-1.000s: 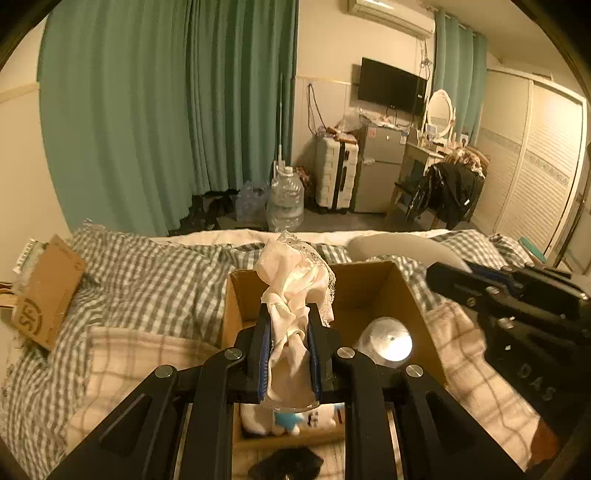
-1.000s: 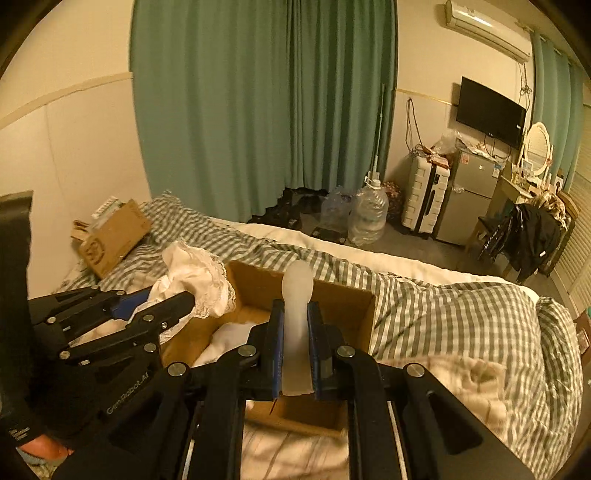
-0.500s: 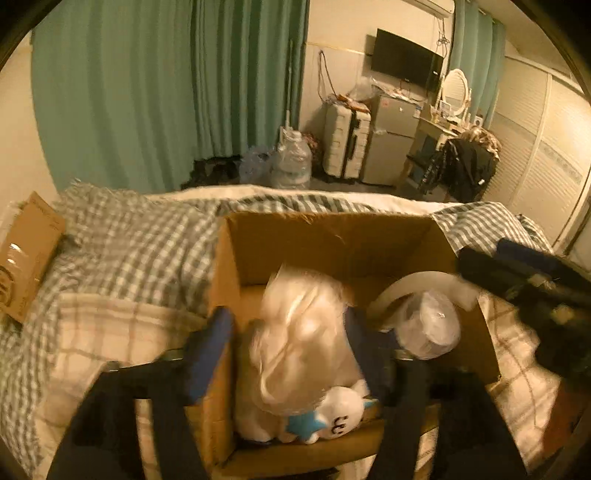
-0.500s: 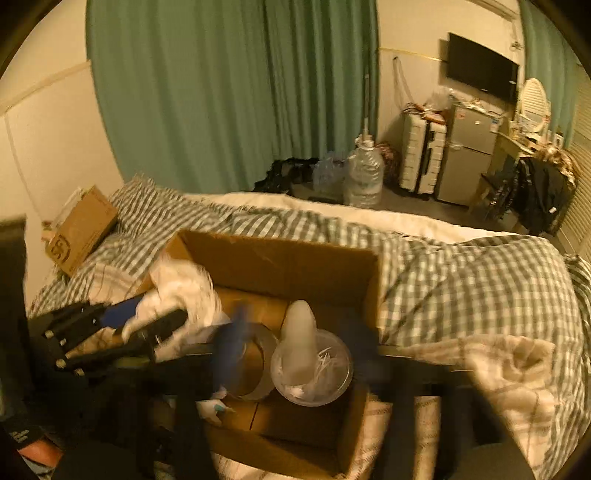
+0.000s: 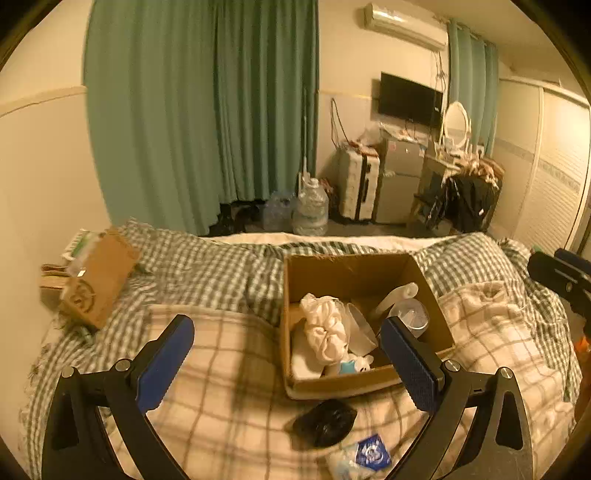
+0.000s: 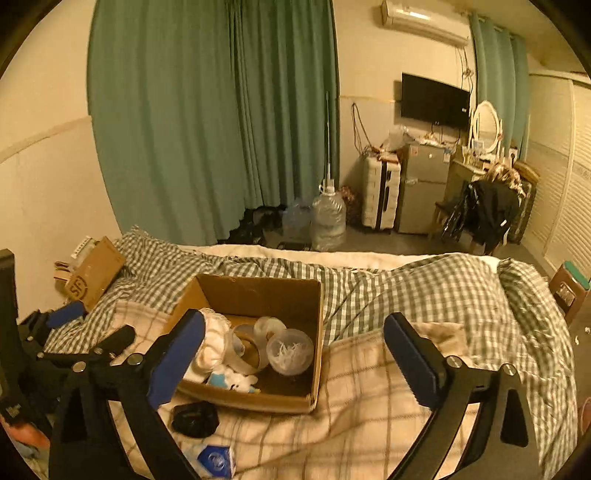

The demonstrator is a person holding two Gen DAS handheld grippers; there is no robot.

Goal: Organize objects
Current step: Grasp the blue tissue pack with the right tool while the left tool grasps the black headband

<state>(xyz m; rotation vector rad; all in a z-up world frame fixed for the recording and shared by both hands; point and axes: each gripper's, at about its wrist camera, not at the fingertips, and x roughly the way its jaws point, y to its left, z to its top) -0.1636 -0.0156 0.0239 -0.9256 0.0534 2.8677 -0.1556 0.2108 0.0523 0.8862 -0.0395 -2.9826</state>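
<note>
Two fisheye views from above a bed, both facing the green curtain and far wall. The left wrist view sits left of the cardboard box; the right wrist view sits right of it — both share box, bedding, curtain

Dim bedroom behind a bed with a green-and-white checked duvet. Floor-length green curtains along the far wall; 1 large clear plastic water jug on the floor below. Beside it, 1 white ribbed hard-shell suitcase, then a small silver fridge. Black flat-screen television mounted above; white wall air conditioner near the ceiling.
</note>
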